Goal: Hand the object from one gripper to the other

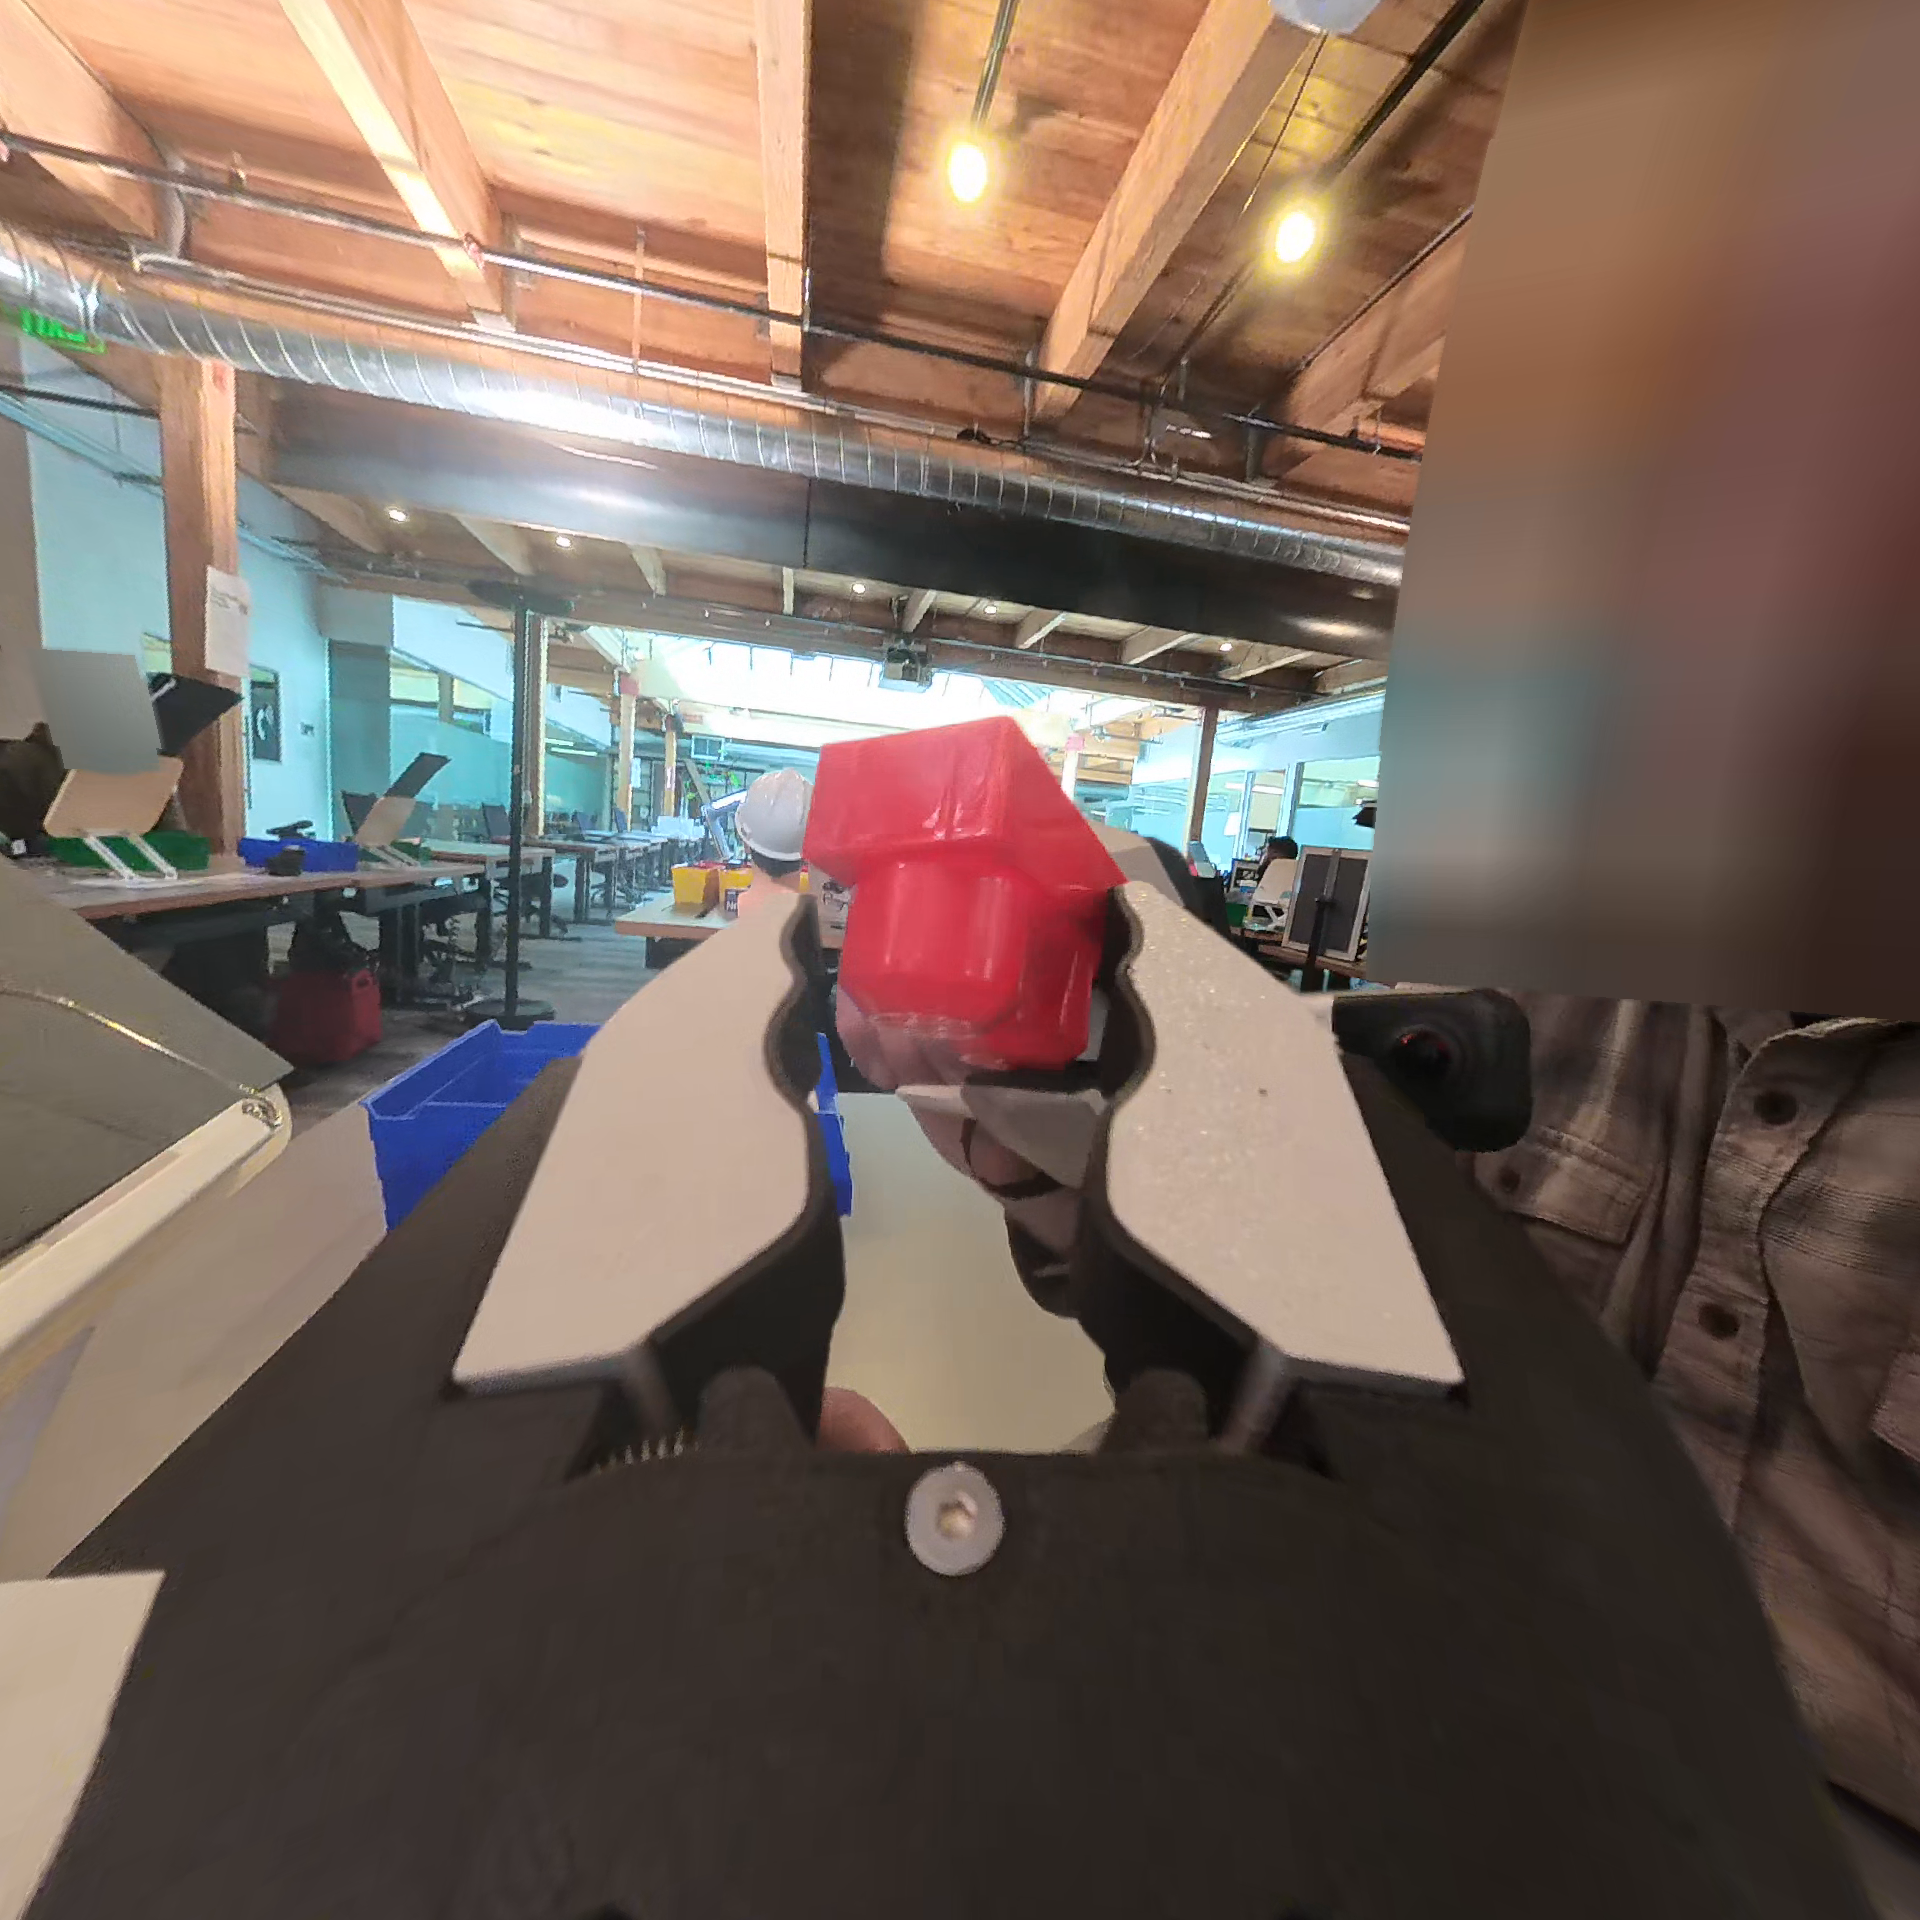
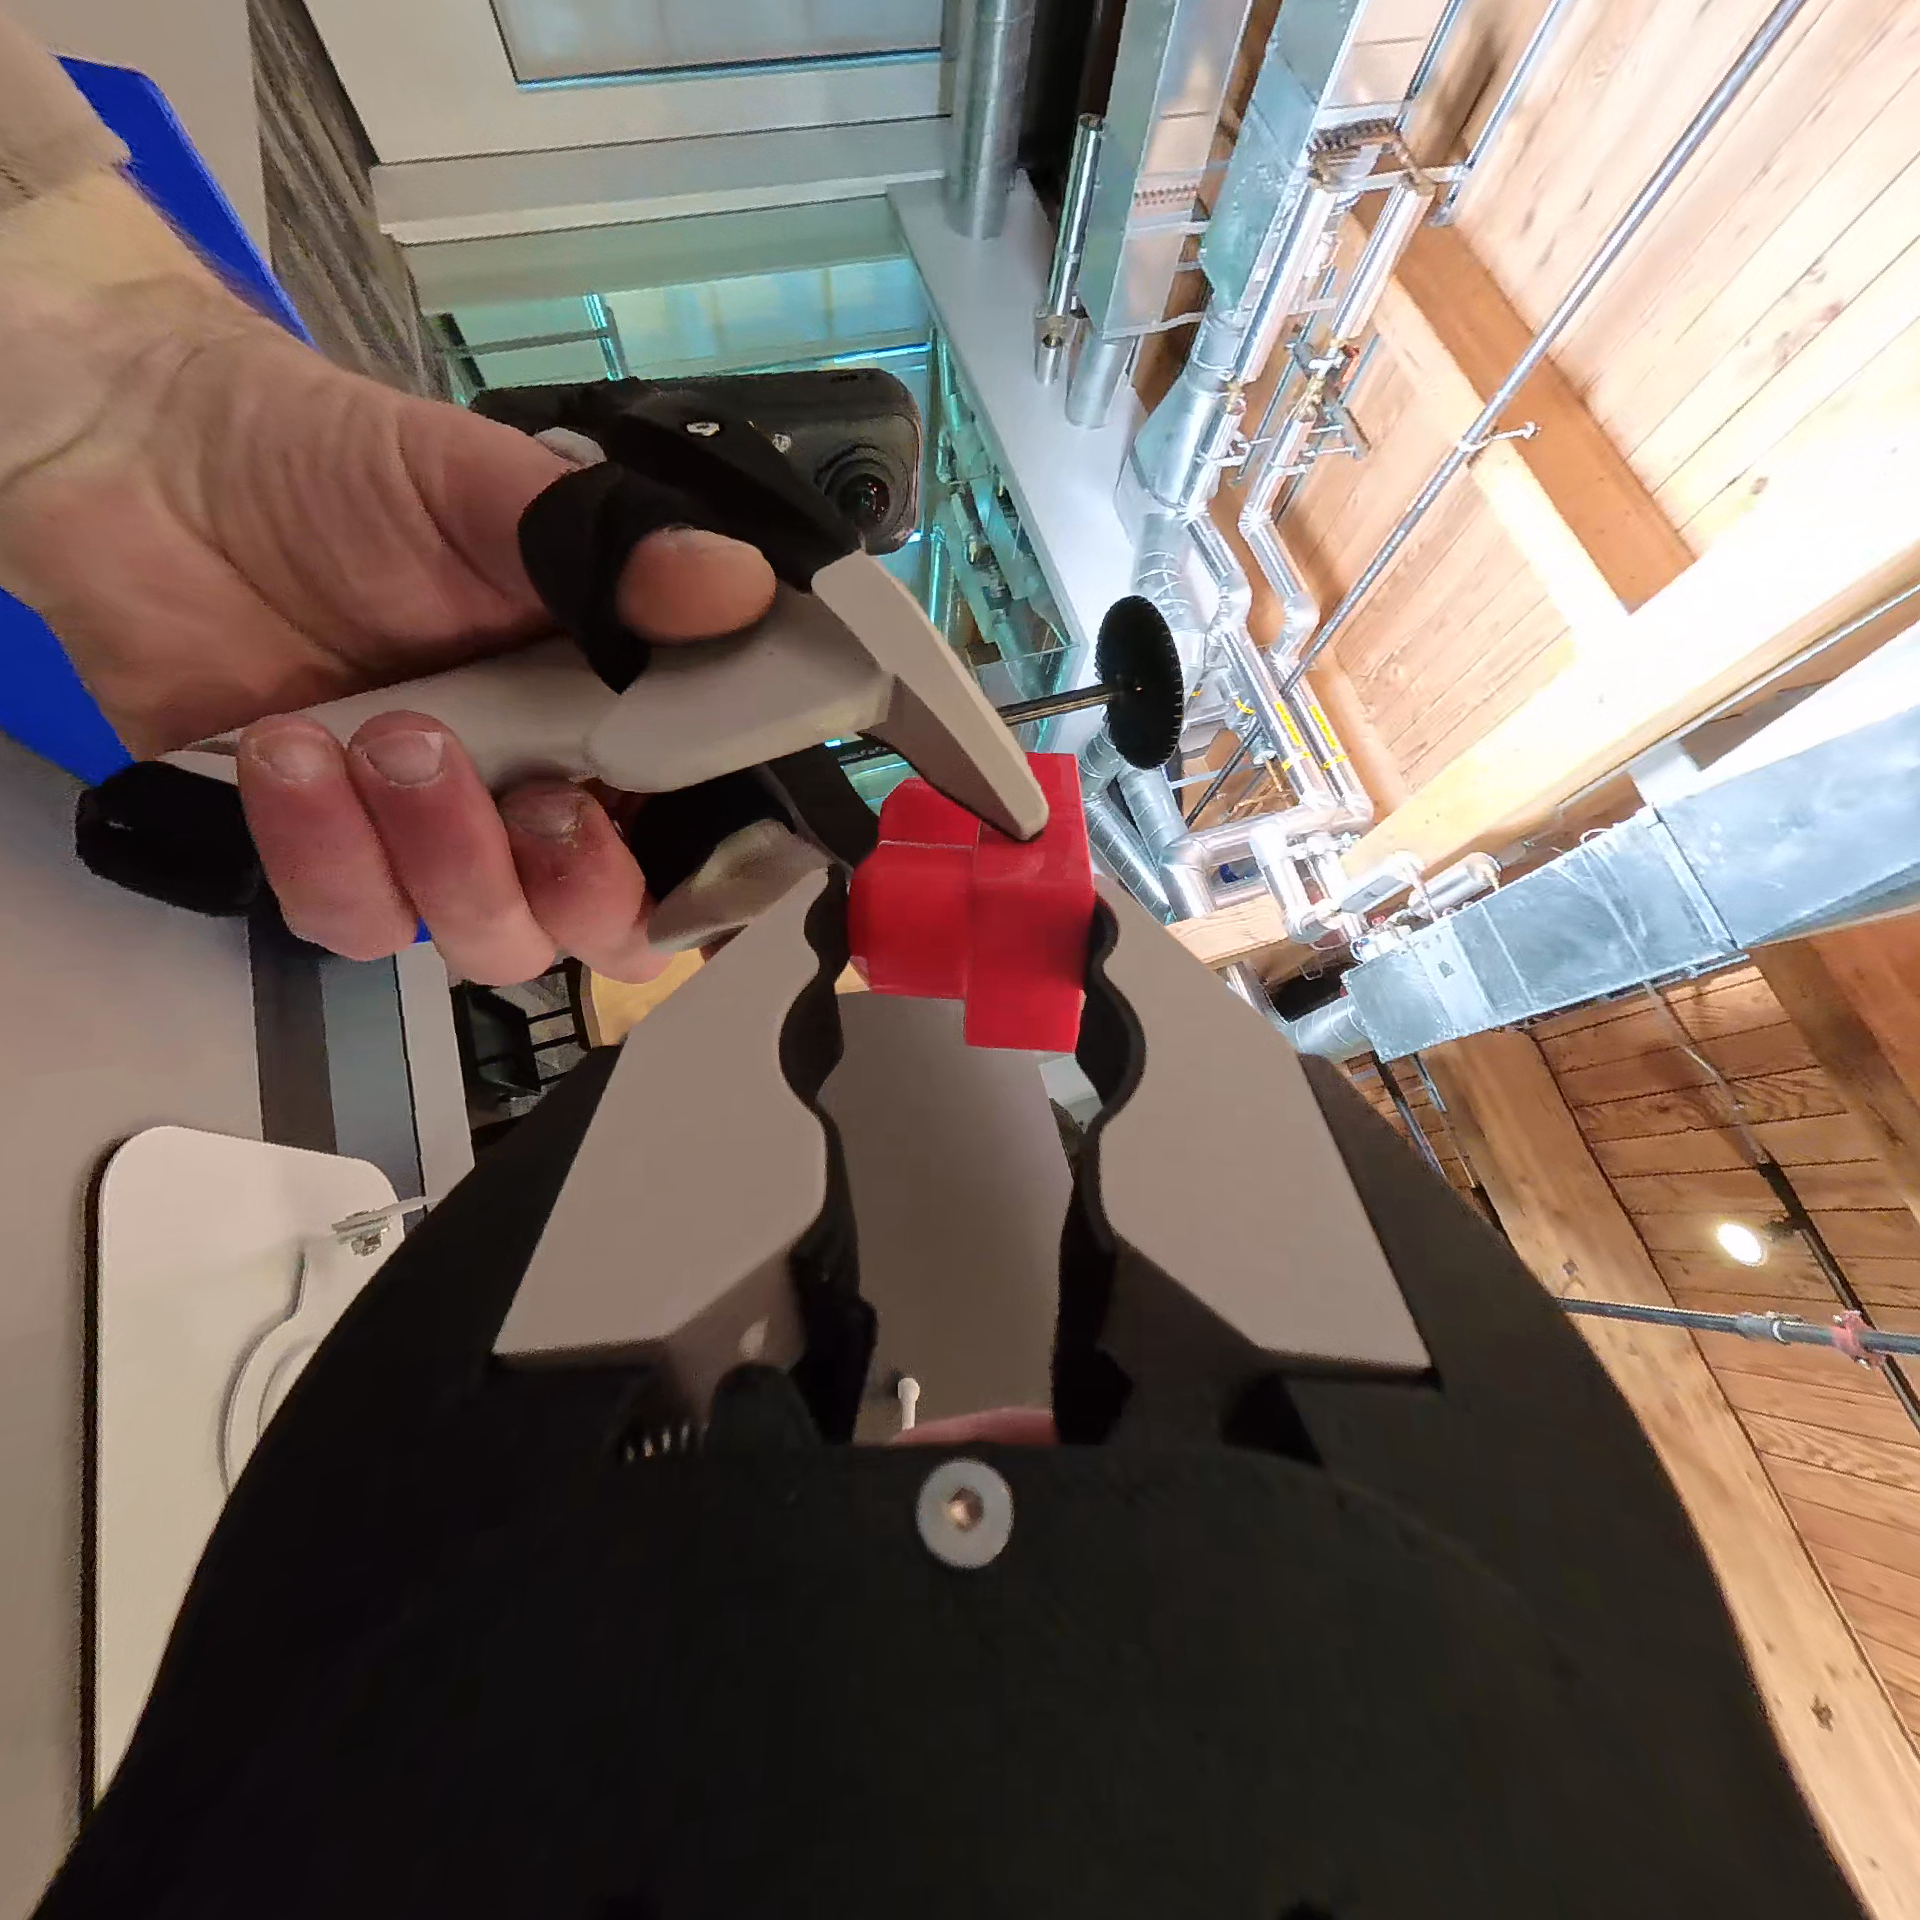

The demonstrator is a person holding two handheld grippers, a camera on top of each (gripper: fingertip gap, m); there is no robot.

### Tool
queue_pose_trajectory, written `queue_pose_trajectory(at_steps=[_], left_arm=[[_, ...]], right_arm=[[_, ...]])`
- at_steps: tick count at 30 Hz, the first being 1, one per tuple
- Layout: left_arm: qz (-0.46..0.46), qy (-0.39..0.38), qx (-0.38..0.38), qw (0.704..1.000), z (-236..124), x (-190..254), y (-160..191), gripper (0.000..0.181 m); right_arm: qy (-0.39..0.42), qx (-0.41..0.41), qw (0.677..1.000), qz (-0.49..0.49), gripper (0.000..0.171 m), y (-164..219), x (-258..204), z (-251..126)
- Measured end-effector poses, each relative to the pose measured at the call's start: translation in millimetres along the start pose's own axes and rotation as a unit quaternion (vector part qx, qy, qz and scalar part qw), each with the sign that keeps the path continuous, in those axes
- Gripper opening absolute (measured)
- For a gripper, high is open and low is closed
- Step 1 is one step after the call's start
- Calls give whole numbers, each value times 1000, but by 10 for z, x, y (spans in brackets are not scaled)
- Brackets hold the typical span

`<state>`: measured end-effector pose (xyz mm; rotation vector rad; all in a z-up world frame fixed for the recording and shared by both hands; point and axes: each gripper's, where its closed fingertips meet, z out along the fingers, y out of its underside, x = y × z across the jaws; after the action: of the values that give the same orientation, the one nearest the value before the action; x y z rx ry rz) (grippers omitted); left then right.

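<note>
The red plastic object [image 1: 961,894], a blocky piece with a round stub on one face, is held in mid-air above the white worktop [image 1: 935,1247], caught between both tools at once. In the left wrist view it sits at the tips of the left gripper [image 1: 961,914]: the right finger presses against its side, while the left finger stands just beside it with a narrow gap, so I cannot tell whether this gripper is truly clamped. In the right wrist view the right gripper [image 2: 966,935] has the object wedged between its two fingertips, gripping it. There the other gripper's grey fingers [image 2: 935,707] pinch it from above and below, worked by a bare hand [image 2: 312,644]. A blue bin [image 1: 457,1101] lies behind on the worktop.
</note>
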<state>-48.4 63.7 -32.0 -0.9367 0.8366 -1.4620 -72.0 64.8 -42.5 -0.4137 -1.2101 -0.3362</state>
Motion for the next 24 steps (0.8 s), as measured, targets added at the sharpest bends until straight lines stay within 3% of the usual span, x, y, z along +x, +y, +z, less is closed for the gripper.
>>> queue_pose_trajectory(at_steps=[14, 24], left_arm=[[12, 10, 34, 999, 17, 79, -68, 40], [41, -10, 13, 999, -76, 55, -117, 36]], right_arm=[[48, 13, 999, 16, 41, -16, 28, -4], [-24, 40, 998, 29, 54, -11, -104, -55]])
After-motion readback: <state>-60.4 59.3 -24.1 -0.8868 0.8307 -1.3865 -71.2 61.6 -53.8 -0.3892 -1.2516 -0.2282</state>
